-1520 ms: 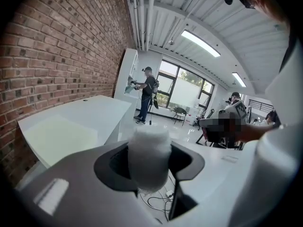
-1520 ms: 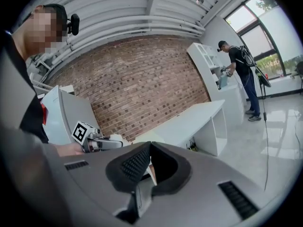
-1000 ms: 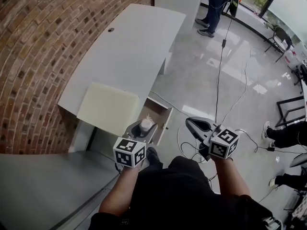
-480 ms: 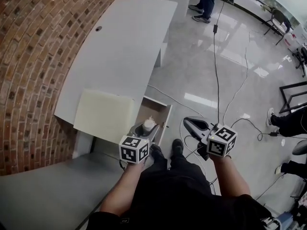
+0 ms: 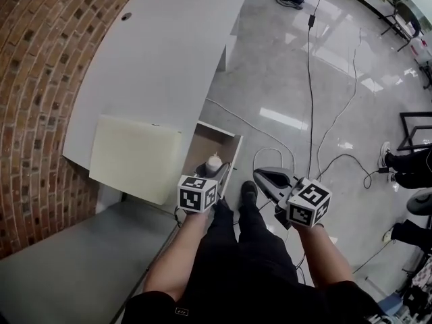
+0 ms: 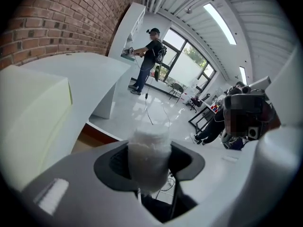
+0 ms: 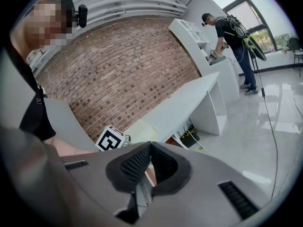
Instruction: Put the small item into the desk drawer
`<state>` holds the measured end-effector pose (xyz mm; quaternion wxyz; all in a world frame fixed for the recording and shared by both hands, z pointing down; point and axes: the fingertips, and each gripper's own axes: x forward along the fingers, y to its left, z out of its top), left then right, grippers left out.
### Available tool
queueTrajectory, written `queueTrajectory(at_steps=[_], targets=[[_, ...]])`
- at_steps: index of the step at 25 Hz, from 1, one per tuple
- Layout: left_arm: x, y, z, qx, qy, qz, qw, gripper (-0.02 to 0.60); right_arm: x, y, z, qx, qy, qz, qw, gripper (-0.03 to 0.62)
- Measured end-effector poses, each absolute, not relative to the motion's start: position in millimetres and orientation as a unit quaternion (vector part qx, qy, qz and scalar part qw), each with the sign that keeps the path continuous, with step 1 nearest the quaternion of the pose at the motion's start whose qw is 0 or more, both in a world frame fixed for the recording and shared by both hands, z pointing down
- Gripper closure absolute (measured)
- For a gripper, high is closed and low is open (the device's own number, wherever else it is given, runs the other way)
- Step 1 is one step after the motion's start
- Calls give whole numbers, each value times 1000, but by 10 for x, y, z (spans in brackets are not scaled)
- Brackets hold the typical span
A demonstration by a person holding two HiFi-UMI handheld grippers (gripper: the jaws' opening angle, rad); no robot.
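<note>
My left gripper [image 5: 211, 169] is shut on a small white fluffy item [image 5: 213, 162], held upright over the front part of the open wooden drawer [image 5: 228, 142] under the white desk [image 5: 162, 59]. In the left gripper view the white item [image 6: 149, 150] fills the gap between the grey pads of the left gripper [image 6: 149, 167]. The drawer's inside is mostly hidden behind the gripper. My right gripper [image 5: 264, 176] hangs to the right of the drawer over the floor, shut with nothing in it; the right gripper [image 7: 150, 148] shows its ribbed pads meeting at the tips.
A pale yellow block [image 5: 135, 157] sits on the desk corner left of the drawer. A brick wall [image 5: 40, 79] runs along the left. Cables [image 5: 310, 113] trail over the glossy floor. A grey surface [image 5: 74, 268] lies at lower left. Seated people's legs [image 5: 405, 164] show at right.
The left gripper with the white item has moved slightly forward, further over the drawer. The head camera has come closer and tilted down. The right gripper has stayed shut beside it.
</note>
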<state>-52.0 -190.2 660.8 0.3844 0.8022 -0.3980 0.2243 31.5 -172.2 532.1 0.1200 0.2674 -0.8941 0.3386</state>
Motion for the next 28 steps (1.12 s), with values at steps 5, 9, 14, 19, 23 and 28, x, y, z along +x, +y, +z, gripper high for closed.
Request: queueTrajectory(at_steps=[5, 9, 14, 19, 23, 28], targets=[[-648, -1940, 7116, 784, -401, 251, 401, 394, 270, -1798, 5580, 271, -890, 342, 132, 582], [-759, -1943, 7482, 762, -408, 269, 425, 394, 172, -1848, 5768, 261, -890, 346, 142, 582], [-769, -1917, 7867, 751, -397, 286, 443, 394, 46, -1799, 5915, 253, -889, 355, 139, 582], [-673, -1934, 8317, 740, -387, 298, 463, 394, 162, -1764, 6170, 273, -880, 362, 142, 582], [-611, -1841, 8650, 736, -369, 316, 472, 394, 310, -1750, 6336, 299, -867, 375, 138, 582], [-652, -1847, 9004, 721, -368, 334, 483, 394, 414, -1758, 6516, 310, -859, 385, 134, 582]])
